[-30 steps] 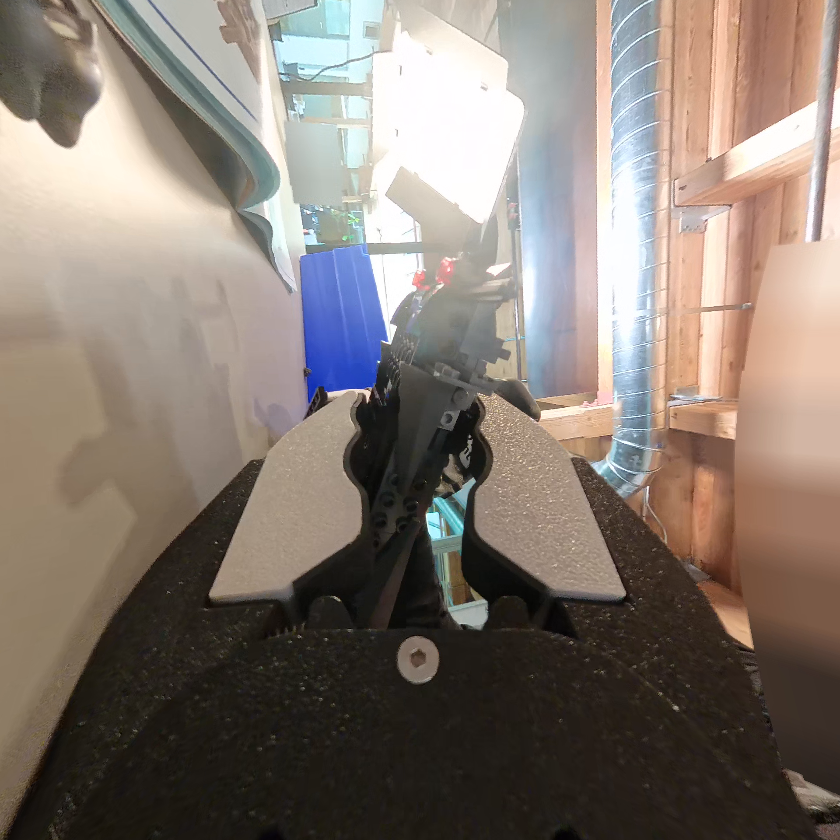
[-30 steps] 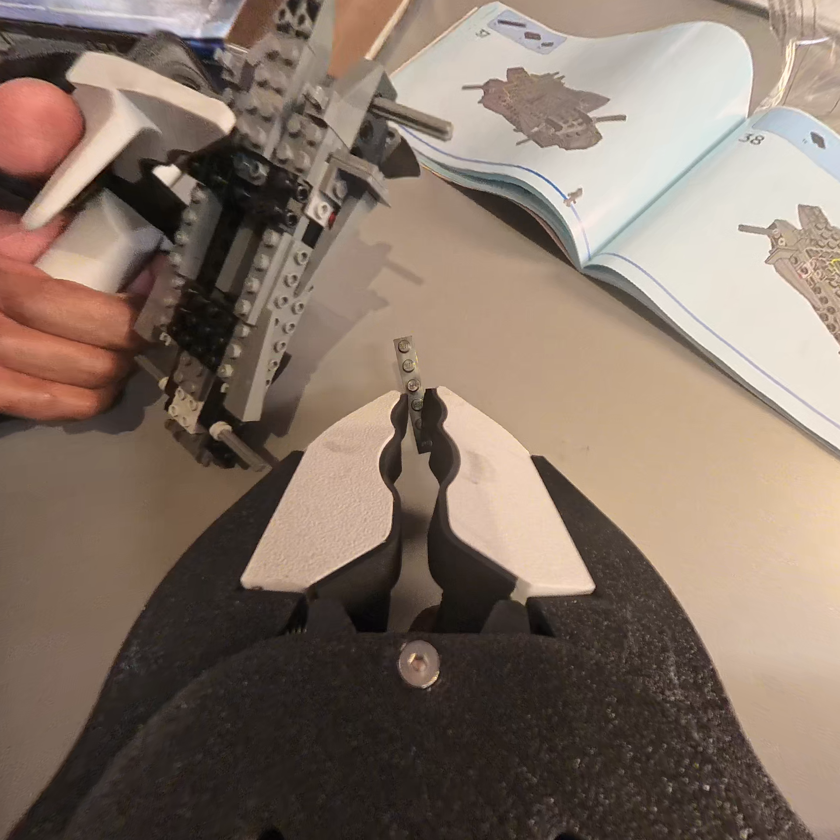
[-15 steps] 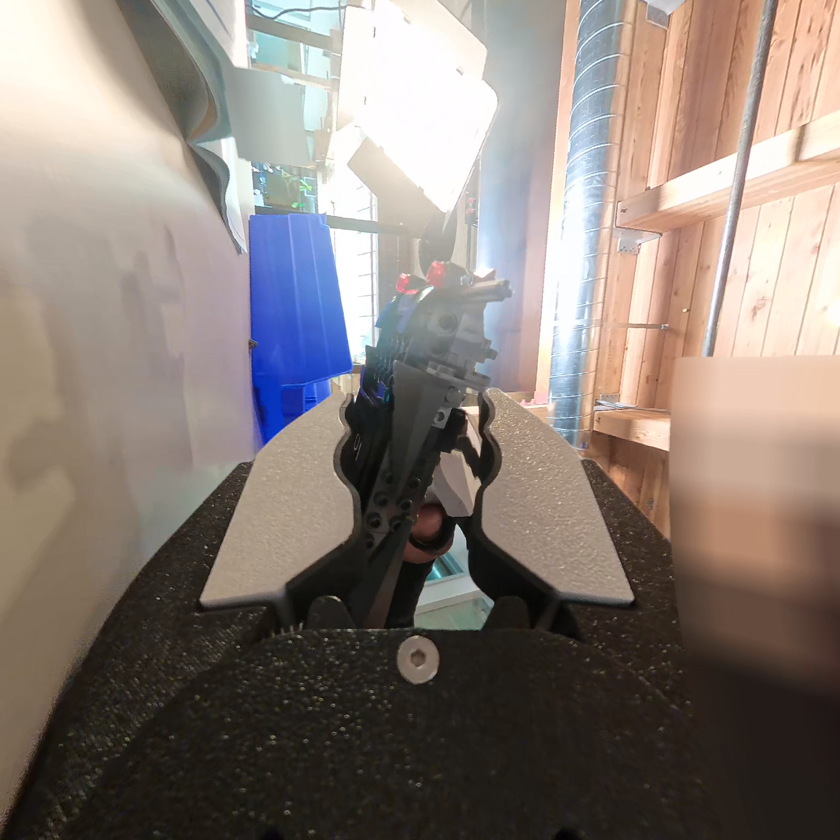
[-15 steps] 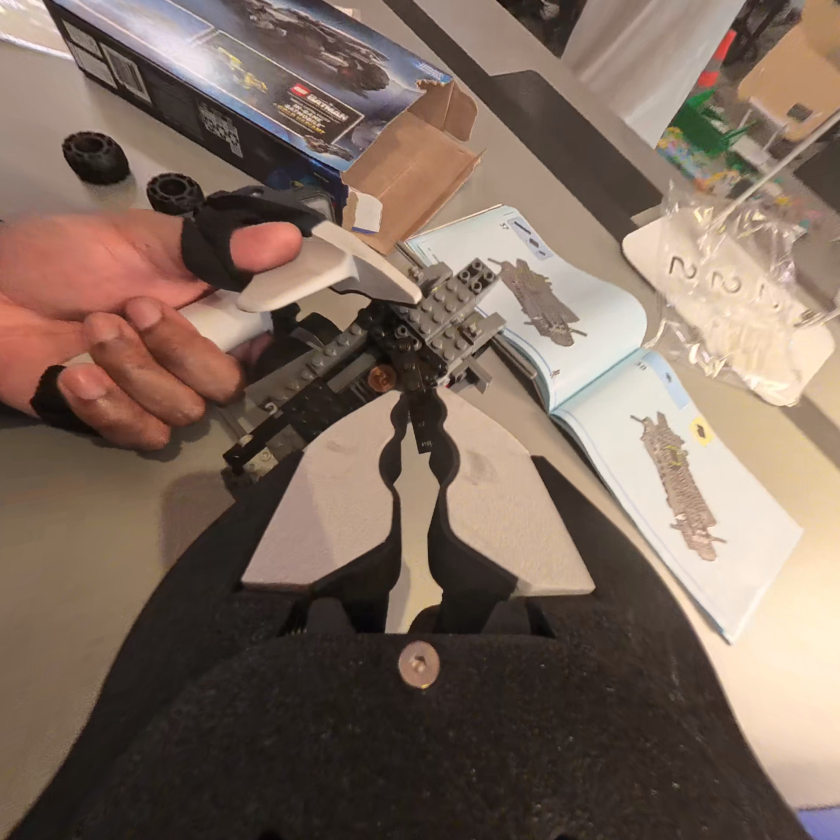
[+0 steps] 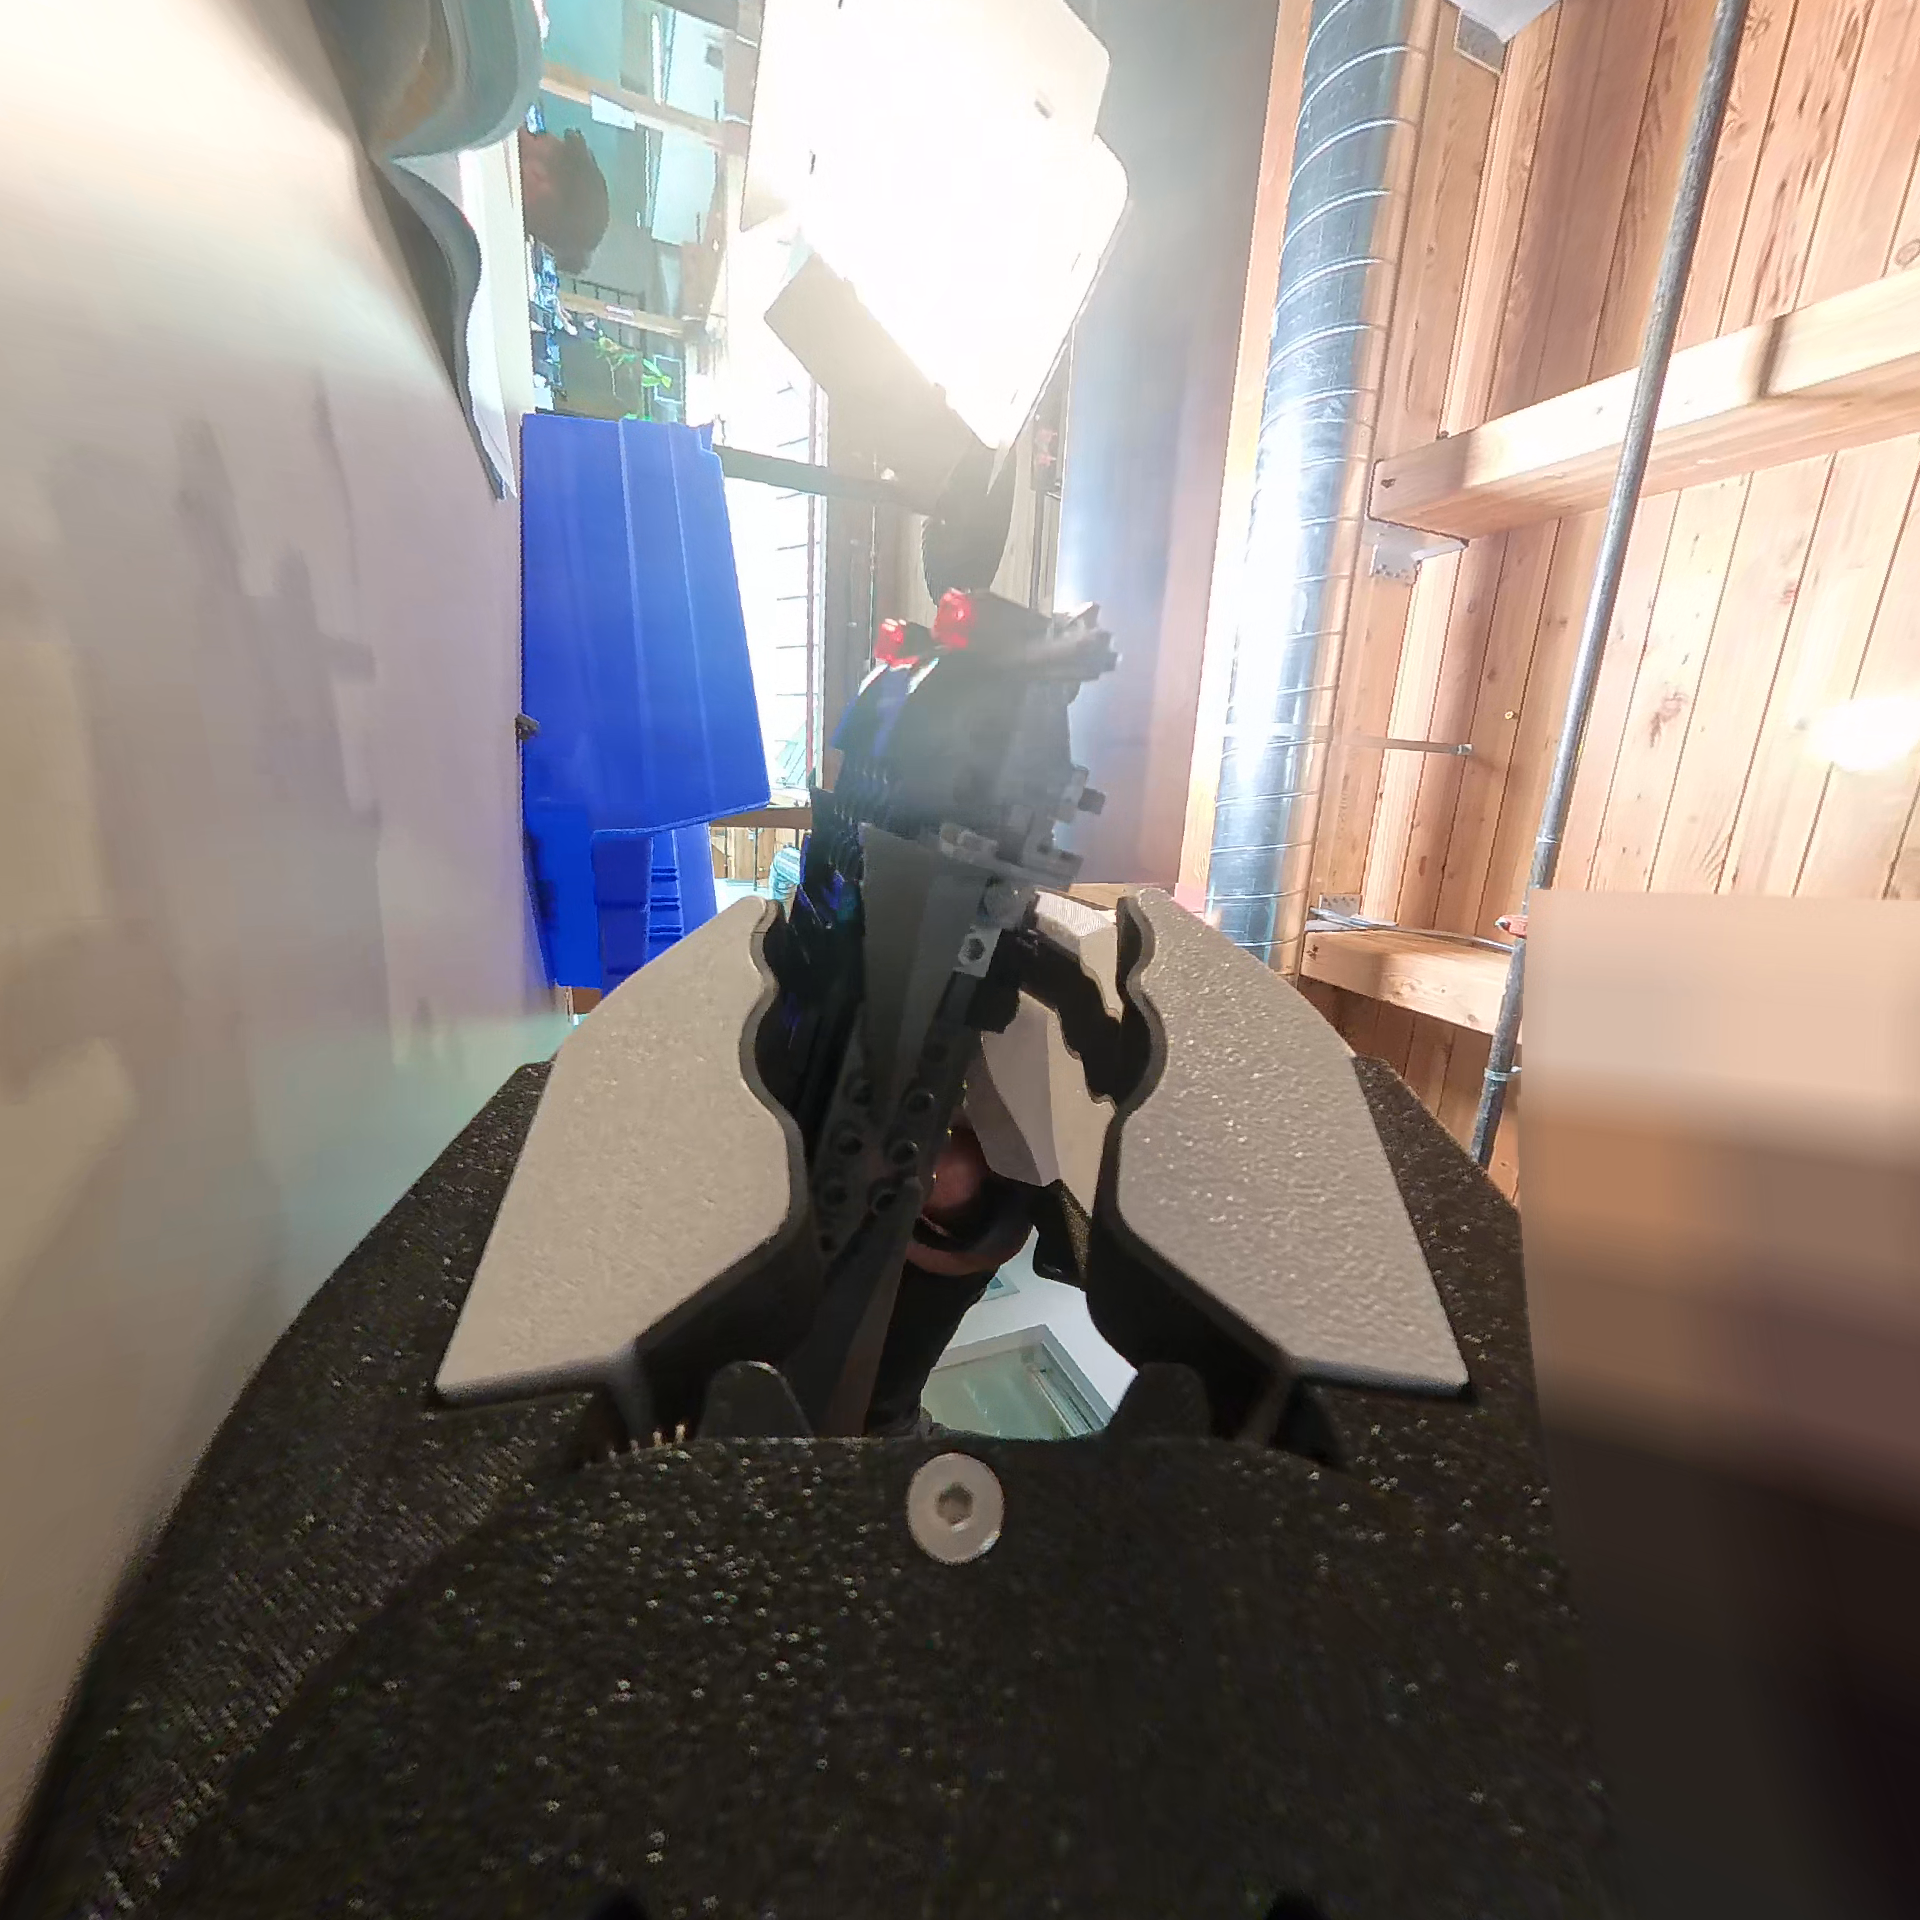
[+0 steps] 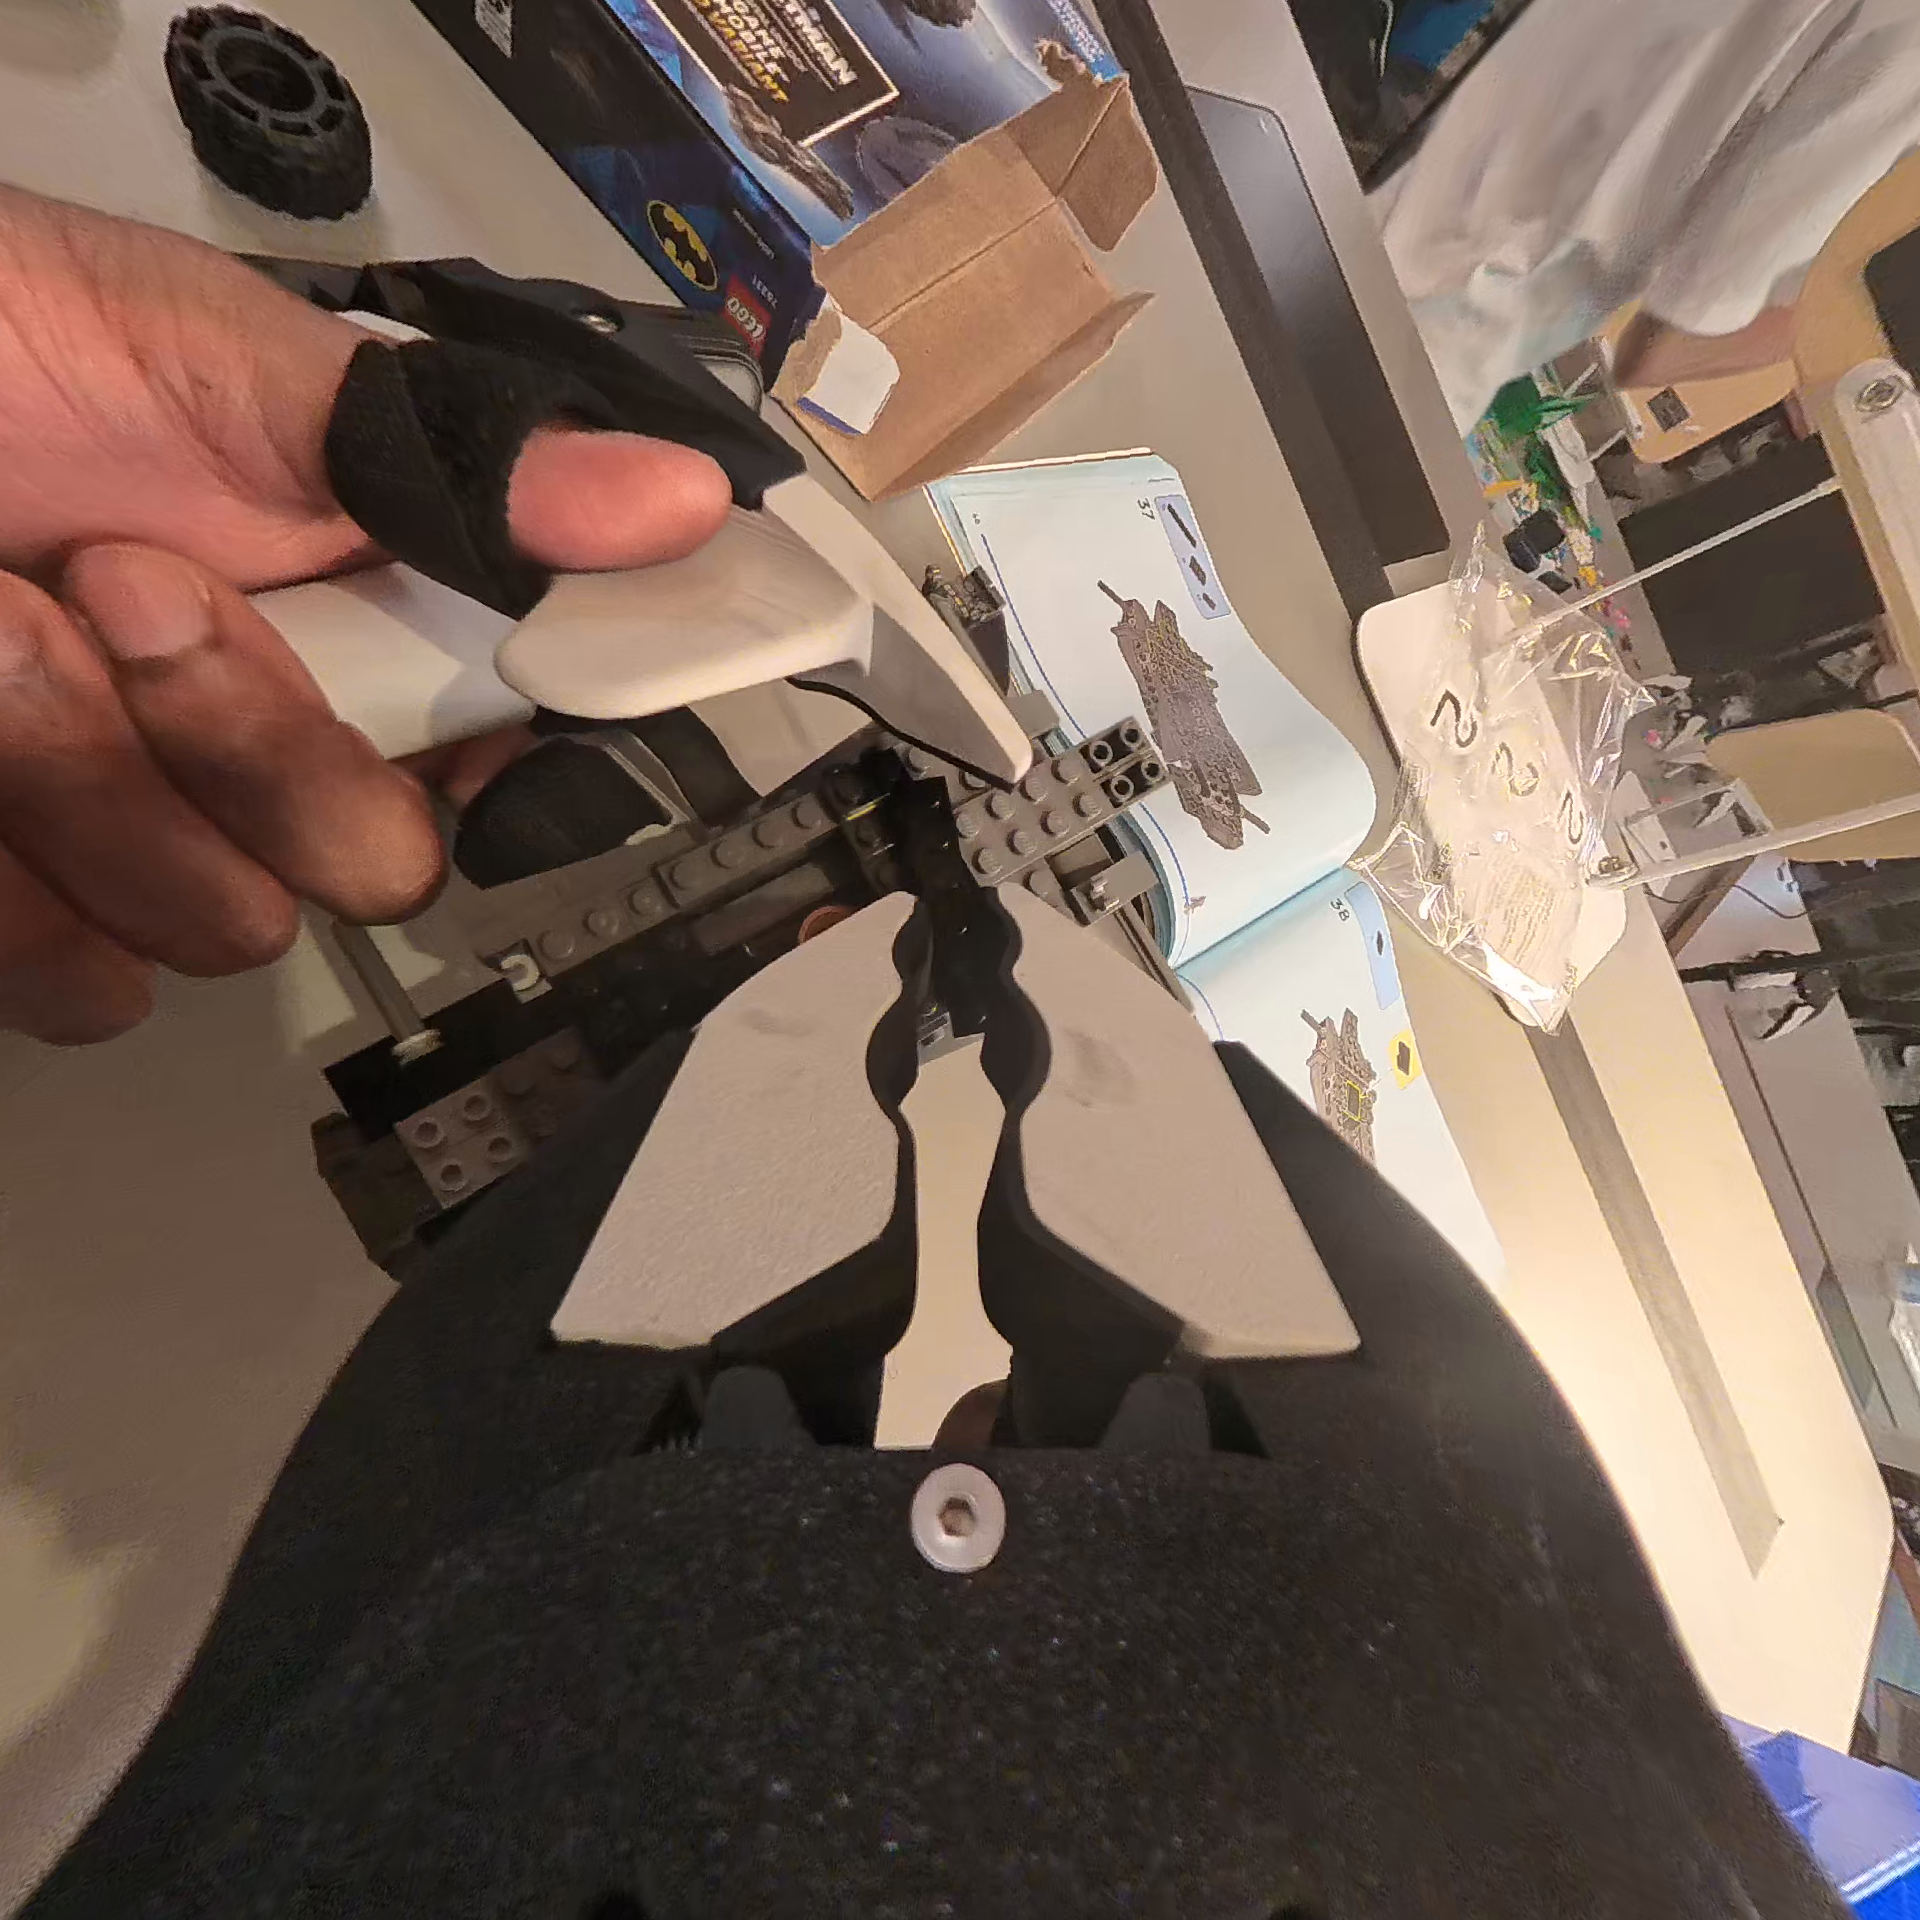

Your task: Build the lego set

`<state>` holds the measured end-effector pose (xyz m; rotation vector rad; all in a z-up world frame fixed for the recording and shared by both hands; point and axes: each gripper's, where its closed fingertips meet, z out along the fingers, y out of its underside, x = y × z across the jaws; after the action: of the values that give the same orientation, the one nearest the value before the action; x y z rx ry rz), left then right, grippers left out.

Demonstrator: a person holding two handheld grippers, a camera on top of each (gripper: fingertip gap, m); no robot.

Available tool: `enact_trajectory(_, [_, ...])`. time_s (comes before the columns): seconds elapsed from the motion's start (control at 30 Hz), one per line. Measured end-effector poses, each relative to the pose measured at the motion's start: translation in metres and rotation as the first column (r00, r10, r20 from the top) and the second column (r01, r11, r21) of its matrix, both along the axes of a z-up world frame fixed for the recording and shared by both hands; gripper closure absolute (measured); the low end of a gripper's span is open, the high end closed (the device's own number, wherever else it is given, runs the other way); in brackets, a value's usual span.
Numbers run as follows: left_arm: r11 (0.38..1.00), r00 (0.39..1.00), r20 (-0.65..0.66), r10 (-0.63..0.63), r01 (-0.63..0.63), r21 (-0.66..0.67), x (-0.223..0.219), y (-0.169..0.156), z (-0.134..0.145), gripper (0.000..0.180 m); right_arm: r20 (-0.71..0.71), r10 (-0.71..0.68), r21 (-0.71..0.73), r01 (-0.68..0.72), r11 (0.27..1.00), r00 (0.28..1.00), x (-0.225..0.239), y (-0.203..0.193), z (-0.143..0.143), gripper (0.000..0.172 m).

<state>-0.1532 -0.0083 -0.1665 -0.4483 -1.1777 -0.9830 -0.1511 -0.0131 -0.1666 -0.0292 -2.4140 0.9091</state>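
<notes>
1. A grey and black brick model [image 6: 790,862] lies low over the pale desk [image 6: 156,1299], long axis running left to right, with a grey studded plate at its right end and a grey axle poking out at the lower left.
2. The right gripper [image 6: 958,914] is closed on a small dark brick plate [image 6: 948,966], both pads pressed to its sides; the plate's far end meets the model's black middle section.
3. The left gripper [image 5: 945,914] stands wide, and the model [image 5: 935,935] rises between its fingers [image 5: 665,1091]; there is a clear gap on the right side, so it is not clamped. In the right wrist view, one of its white fingers [image 6: 914,675] reaches over the studded plate, and a person's hand [image 6: 187,582] works it.
4. Just behind the model lies an open instruction booklet [image 6: 1278,790] with pale blue pages.
5. Farther back are a dark printed box [image 6: 727,125] with an open cardboard flap, a black tyre [image 6: 265,109] and a clear plastic bag [image 6: 1527,769].
6. The left wrist view also shows a blue bin [image 5: 634,644], a metal duct [image 5: 1299,468] and a wooden wall [image 5: 1662,520].
</notes>
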Motion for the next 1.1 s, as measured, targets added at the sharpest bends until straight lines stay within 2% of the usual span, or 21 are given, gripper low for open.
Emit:
enact_trajectory(0.3, [1.0, 1.0, 0.006, 0.001, -0.001, 0.012, -0.001, -0.001, 0.002, 0.122, 0.029, 0.033, -0.027, -0.032, 0.999, 0.999, 0.002, 0.0, 0.002, 0.165])
enact_trajectory(0.5, [1.0, 1.0, 0.019, -0.001, 0.001, 0.0, -0.003, 0.0, 0.0, 0.128, 0.093, 0.042, -0.155, -0.027, 0.987, 0.995, 0.003, 0.011, 0.014, 0.165])
enact_trajectory(0.67, [1.0, 0.999, 0.033, -0.01, 0.01, -0.008, -0.007, 0.002, -0.002, 0.132, 0.103, -0.006, -0.262, 0.033, 0.965, 0.995, -0.011, 0.041, 0.016, 0.164])
enact_trajectory(0.8, [1.0, 0.999, 0.03, -0.018, 0.019, -0.019, -0.012, 0.005, -0.003, 0.132, 0.174, -0.087, -0.305, 0.137, 0.942, 0.981, -0.029, 0.073, -0.006, 0.165])
enact_trajectory(0.9, [0.999, 1.0, 0.014, -0.008, 0.009, -0.045, -0.016, 0.006, -0.005, 0.132, 0.22, -0.135, -0.265, 0.192, 0.945, 0.966, -0.035, 0.09, -0.03, 0.165])
enact_trajectory(1.1, [0.988, 0.998, -0.056, 0.031, -0.039, -0.147, -0.019, 0.005, -0.009, 0.132, 0.294, -0.134, -0.21, 0.2, 0.957, 0.947, -0.033, 0.091, -0.063, 0.165])
